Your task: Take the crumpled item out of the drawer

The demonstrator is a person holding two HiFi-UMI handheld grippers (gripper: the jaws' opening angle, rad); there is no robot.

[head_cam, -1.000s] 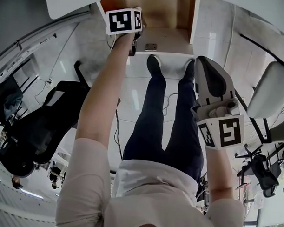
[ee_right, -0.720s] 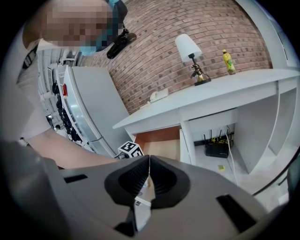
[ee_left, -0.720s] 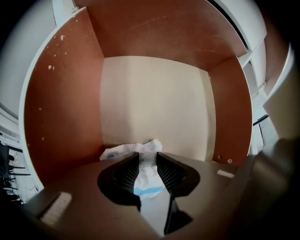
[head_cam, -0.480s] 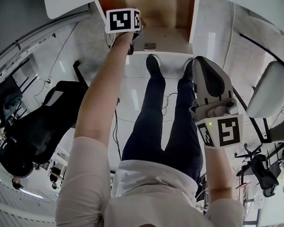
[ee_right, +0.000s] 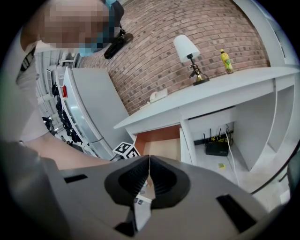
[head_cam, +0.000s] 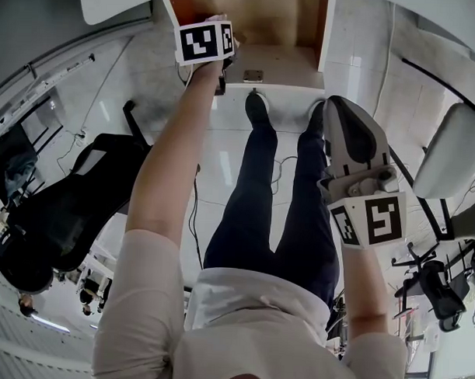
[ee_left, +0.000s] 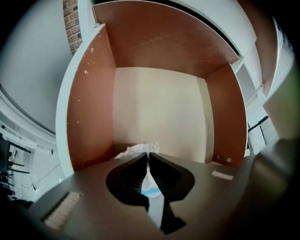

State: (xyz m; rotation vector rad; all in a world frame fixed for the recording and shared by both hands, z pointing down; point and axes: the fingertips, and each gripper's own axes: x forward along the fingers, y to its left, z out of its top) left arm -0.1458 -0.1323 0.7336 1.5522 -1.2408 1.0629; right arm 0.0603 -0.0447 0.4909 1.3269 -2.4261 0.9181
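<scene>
A white crumpled item (ee_left: pixel 136 151) with a blue patch lies at the near edge of the open wooden drawer (ee_left: pixel 89 108). My left gripper (ee_left: pixel 149 157) reaches into the drawer, and its jaws are closing with the crumpled item pinched between the pads. From the head view only its marker cube (head_cam: pixel 204 42) shows, over the drawer (head_cam: pixel 274 23). My right gripper (head_cam: pixel 341 111) hangs beside the person's right leg, away from the drawer. In its own view the right gripper (ee_right: pixel 149 171) is shut with nothing between the jaws.
The person's legs and shoes (head_cam: pixel 256 108) stand just before the drawer front. A black office chair (head_cam: pixel 74 202) is at the left, a white chair (head_cam: pixel 449 153) at the right. On the white desk stand a lamp (ee_right: pixel 187 51) and a bottle (ee_right: pixel 226 61); a router (ee_right: pixel 216 147) sits underneath.
The left gripper's marker cube has shifted only slightly over the drawer. The right gripper has stayed by the leg.
</scene>
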